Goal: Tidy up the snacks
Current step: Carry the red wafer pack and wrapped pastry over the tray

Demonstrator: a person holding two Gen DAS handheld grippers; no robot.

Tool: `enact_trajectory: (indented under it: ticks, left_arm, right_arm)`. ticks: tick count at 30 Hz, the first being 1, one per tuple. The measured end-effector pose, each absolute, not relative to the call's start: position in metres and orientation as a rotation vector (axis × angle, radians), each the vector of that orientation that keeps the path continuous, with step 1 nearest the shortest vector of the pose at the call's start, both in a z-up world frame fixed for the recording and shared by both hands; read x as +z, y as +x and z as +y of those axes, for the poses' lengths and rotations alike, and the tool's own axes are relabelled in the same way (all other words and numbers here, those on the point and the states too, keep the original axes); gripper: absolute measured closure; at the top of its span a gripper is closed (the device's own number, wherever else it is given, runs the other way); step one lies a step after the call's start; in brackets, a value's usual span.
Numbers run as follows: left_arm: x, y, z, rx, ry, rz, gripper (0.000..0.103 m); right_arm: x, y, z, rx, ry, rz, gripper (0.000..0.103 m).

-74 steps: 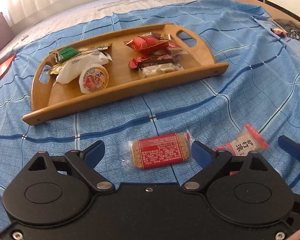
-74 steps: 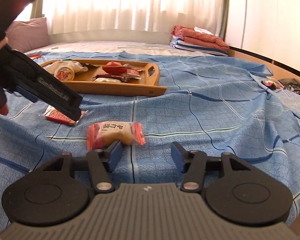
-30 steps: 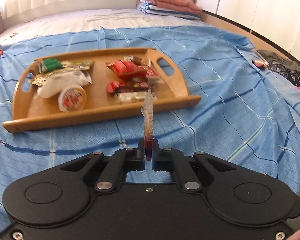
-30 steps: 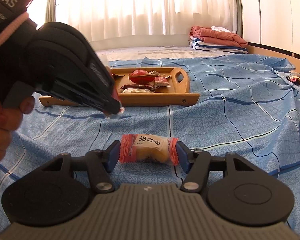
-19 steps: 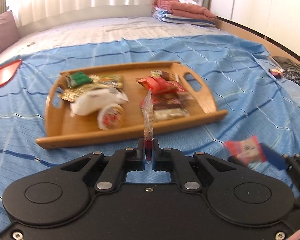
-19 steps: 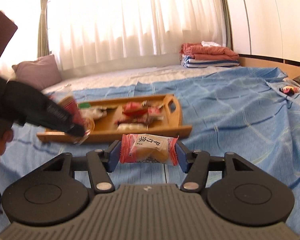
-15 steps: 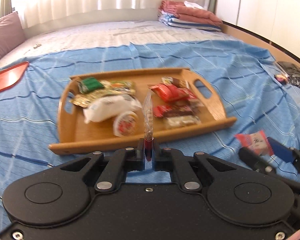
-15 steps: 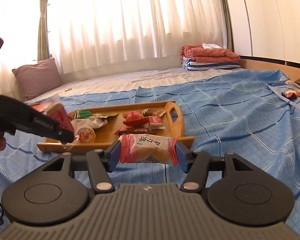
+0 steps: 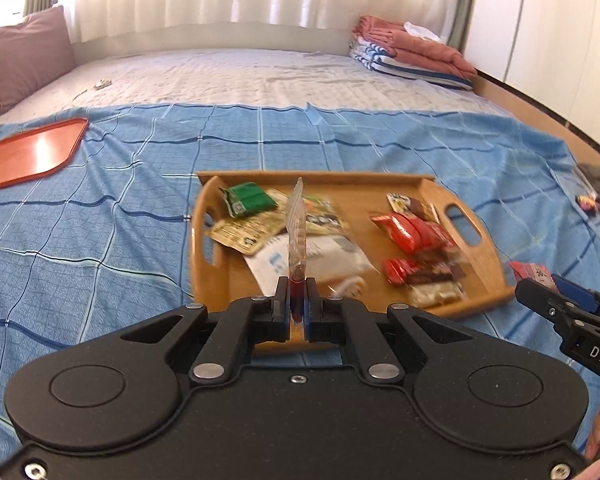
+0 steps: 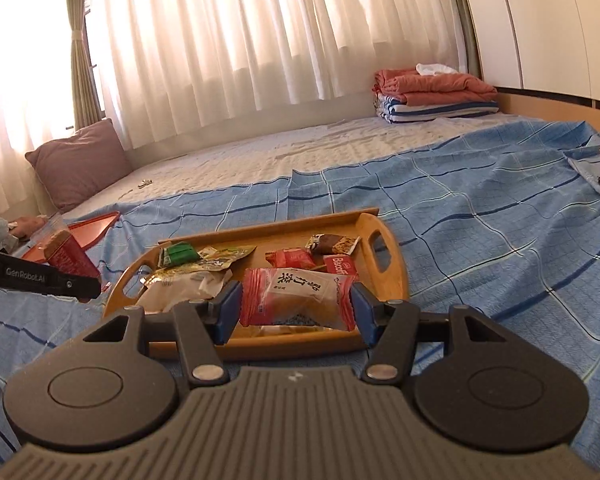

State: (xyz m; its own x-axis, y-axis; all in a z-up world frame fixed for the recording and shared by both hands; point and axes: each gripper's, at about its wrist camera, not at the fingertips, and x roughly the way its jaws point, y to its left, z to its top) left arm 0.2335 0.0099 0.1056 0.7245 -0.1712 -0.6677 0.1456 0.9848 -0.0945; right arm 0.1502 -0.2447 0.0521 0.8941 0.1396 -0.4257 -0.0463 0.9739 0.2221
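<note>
Left fingers [image 9: 277, 300] clamp biscuit packet [image 9: 297, 236] edge-on, right fingers [image 10: 229, 310] grip pastry packet [image 10: 298, 300] endwise

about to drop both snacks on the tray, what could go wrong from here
1. The left gripper pinches its red cracker pack by one thin edge, so it could swing or slip out.
2. The wooden tray is already crowded; the right gripper's red-and-white snack may land on other wrappers and slide off.
3. Both grippers are near the tray, so they might collide.
</note>
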Motion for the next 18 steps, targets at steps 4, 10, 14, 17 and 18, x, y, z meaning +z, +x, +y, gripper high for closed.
enact_trajectory:
  ticks: [4,10,14,17,18]
  left_arm:
    - [0.105,0.251,0.022,-0.202,-0.069,0.742,0.098]
    - [0.088,0.267,0.024,-0.244,-0.097,0.783,0.097]
    - [0.068,0.268,0.018,-0.260,-0.083,0.829,0.097]
    - [0.056,0.270,0.016,-0.261,-0.081,0.854,0.097]
    - [0.053,0.271,0.016,-0.261,-0.081,0.858,0.097]
  right_arm:
    - [0.058,0.169,-0.239,0.107,0.192,0.467,0.042]
    - [0.062,0.195,-0.228,0.139,0.193,0.498,0.042]
    - [0.054,0.201,-0.213,0.173,0.158,0.515,0.042]
    - [0.046,0.203,-0.197,0.199,0.119,0.534,0.042]
    - [0.043,0.205,-0.193,0.206,0.110,0.540,0.042]
